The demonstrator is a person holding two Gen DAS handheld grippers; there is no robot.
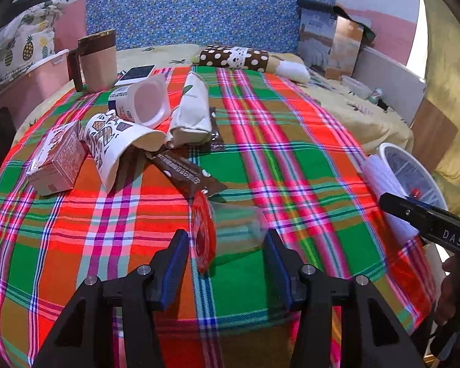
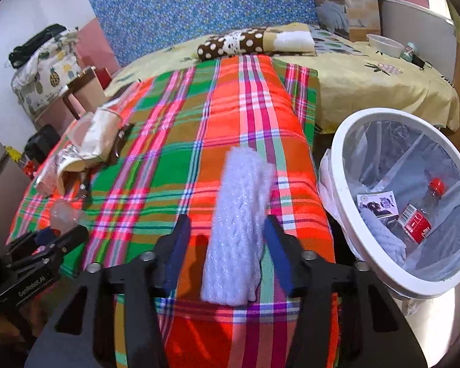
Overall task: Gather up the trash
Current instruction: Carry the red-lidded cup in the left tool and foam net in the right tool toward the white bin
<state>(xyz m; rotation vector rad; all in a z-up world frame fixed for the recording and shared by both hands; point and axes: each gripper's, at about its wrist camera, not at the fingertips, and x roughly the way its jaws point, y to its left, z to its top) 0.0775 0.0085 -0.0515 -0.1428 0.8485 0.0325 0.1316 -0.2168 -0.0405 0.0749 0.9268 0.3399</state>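
**Trash scattered on the plaid cloth, bin at the right edge**

On the bed, a plaid cloth [image 1: 306,165] is spread. Toward its far left corner a small carton [image 1: 56,159] is seen, with a printed paper cup [image 1: 113,144] tipped against it, a white yoghurt pot [image 1: 144,101] on its side behind, and a brown wrapper [image 1: 187,171] lying flat just beside them. A mug [image 1: 96,61] stands upright beyond the cloth's far left corner. Nearer the middle, a clear plastic cup with a red lid [image 1: 227,230] lies on its side between the jaws of the left gripper [image 1: 227,245], which are held wide, the pads not seen pressing on it. Near the cloth's right edge, a white foam sleeve [image 2: 239,224] lies between the jaws of the right gripper [image 2: 227,242]; a gap shows at the left pad. Just off that edge stands the white-rimmed bin [image 2: 349,214], lined with a bag, with a red-capped bottle [image 2: 426,205] inside.
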